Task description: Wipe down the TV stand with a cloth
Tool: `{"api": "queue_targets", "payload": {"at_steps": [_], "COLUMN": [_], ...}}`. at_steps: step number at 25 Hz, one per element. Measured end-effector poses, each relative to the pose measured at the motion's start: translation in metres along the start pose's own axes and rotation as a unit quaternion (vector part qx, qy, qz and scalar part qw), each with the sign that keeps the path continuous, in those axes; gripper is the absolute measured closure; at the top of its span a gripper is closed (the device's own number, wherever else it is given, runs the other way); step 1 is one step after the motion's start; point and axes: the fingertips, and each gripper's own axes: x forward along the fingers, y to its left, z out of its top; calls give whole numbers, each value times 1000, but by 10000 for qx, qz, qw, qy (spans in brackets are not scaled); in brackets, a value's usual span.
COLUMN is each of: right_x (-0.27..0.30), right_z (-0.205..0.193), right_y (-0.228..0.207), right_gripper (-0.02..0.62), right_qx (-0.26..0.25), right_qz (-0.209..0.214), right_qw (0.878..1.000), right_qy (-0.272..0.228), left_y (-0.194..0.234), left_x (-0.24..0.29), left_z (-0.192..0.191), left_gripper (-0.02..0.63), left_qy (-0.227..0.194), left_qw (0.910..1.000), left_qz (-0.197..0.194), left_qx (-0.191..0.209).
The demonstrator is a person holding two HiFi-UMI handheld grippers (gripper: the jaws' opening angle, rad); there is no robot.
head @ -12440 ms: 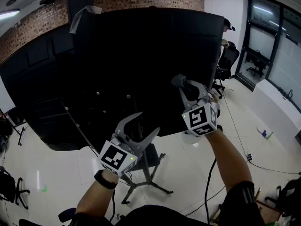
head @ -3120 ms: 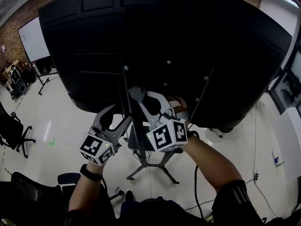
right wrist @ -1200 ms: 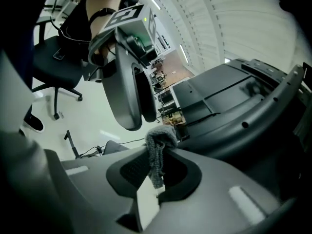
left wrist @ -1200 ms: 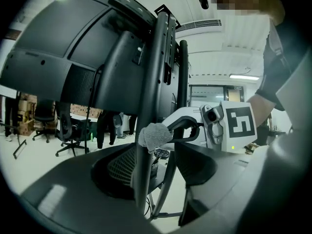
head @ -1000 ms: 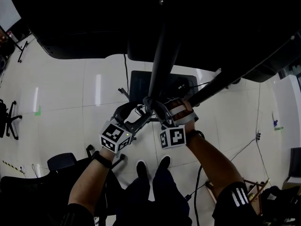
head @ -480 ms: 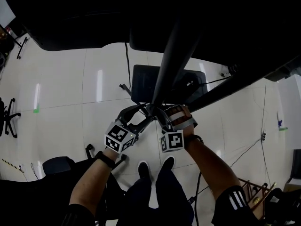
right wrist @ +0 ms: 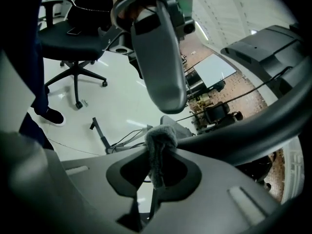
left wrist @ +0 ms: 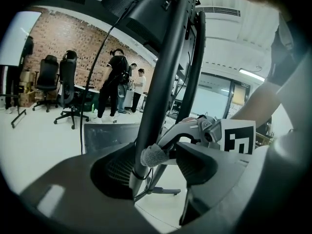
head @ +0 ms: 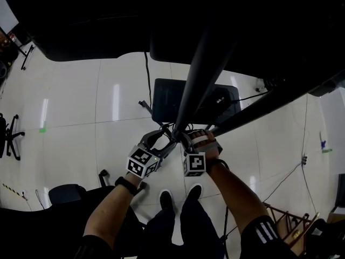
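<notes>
The TV stand's black pole (head: 200,72) slants down from the dark TV to its base. A second black strut (head: 269,102) runs to the right. My right gripper (head: 181,137) is shut on a small grey cloth (right wrist: 159,143) and presses it against the pole low down. In the left gripper view the cloth (left wrist: 154,155) sits on the pole (left wrist: 163,77) between the wide-apart jaws of my left gripper (left wrist: 156,168). That left gripper (head: 163,140) is open and straddles the pole from the left, holding nothing.
The stand's dark base plate (head: 168,99) lies on the white tiled floor with a cable (head: 146,74) running to it. My shoes (head: 167,199) are just below the grippers. Office chairs (left wrist: 68,89) and standing people (left wrist: 116,82) are farther off. The TV's back (head: 108,15) hangs overhead.
The grippers came from in front of the TV's back down to the lower pole. In the last second both slid slightly lower along it, the cloth staying on the pole.
</notes>
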Motion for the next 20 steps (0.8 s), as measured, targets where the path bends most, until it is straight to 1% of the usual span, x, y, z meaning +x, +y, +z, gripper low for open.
{"api": "queue_targets", "payload": {"at_steps": [3,6,9,11,15,20], "right_x": [0,-16,-46,-71,-132,-208], "right_z": [-5,0,6,10,14,15], "right_y": [4,-1,-17,-32,-69,-121], "right_gripper": [551,551,549,549,549,549], "right_qx": [28,187,539,769,1316,1679], "right_qz": [156,114,80,56,-198,-580], "right_qw": [9998,9997,9981,9960,9888,9814], "right_qy": [73,-51,-286,-454,-672,-734], "left_y": [-2,-9,-22,-36,-72,-116], "left_x": [1,-5,-13,-23,-45,-69], "left_z": [0,6,25,39,71,121], "left_gripper": [318,316,311,310,310,310], "left_qy": [56,40,-90,-138,-255,-468], "left_qw": [10000,9999,9998,9993,9977,9933], "left_qz": [-11,-30,-100,-178,-327,-490], "left_qx": [66,123,169,286,534,932]}}
